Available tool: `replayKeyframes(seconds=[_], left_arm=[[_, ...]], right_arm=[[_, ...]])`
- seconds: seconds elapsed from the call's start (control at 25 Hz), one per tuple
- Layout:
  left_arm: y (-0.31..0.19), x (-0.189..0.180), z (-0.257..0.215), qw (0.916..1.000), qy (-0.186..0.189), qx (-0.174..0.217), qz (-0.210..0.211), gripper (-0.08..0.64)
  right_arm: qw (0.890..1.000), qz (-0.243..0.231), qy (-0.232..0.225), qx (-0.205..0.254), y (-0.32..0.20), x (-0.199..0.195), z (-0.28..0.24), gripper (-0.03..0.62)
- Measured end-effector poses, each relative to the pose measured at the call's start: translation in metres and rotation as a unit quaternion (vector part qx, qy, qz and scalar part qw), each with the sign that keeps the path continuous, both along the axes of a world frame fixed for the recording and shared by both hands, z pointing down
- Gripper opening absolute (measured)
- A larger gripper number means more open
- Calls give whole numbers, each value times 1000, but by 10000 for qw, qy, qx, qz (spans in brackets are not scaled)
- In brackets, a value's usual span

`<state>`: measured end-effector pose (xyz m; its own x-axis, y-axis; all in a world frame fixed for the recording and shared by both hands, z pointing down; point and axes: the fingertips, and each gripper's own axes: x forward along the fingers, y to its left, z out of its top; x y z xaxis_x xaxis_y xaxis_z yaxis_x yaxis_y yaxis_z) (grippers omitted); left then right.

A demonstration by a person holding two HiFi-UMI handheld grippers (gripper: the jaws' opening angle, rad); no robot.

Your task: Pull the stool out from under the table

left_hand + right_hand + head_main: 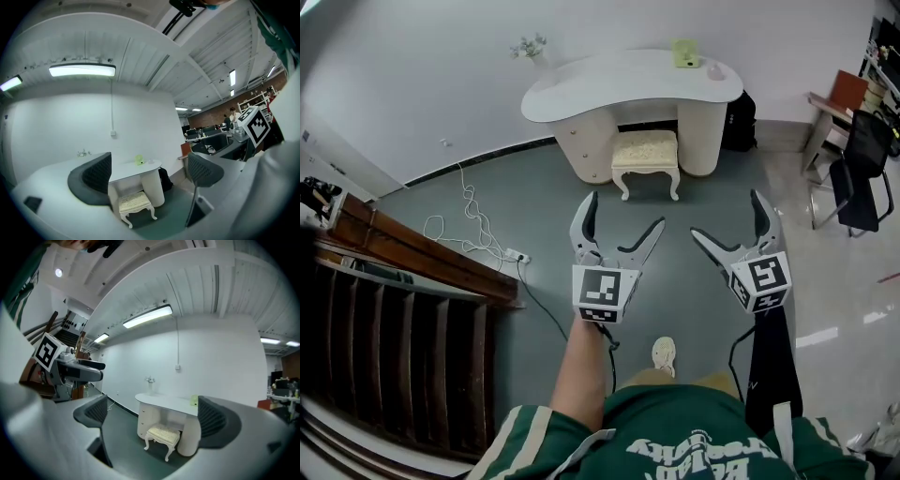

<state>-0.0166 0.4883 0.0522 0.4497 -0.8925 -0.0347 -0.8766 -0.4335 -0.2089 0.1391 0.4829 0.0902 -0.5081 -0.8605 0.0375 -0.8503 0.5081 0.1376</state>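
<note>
A cream stool (645,157) with a padded seat and curved legs stands partly under a white kidney-shaped table (628,84) against the far wall. It also shows in the left gripper view as the stool (135,205) and in the right gripper view as the stool (162,436). My left gripper (623,214) is held in the air well short of the stool, jaws wide apart and empty. My right gripper (724,216) hangs beside it, likewise open and empty. Both point toward the stool.
A small green object (685,52) and a vase of flowers (532,47) sit on the table. A dark bag (739,122) leans beside its right pedestal. Black chairs (861,173) stand at right, a wooden railing (412,253) at left, white cables (473,225) on the grey floor.
</note>
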Motion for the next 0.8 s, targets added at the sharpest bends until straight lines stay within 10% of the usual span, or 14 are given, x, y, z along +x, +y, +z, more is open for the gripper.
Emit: replayKeyframes(seconds=[0.8], left_arm=[[-112,-36,0,9995,301,-127,51,491]], right_arm=[[9999,137,69,39,-106,-21,-11,597]])
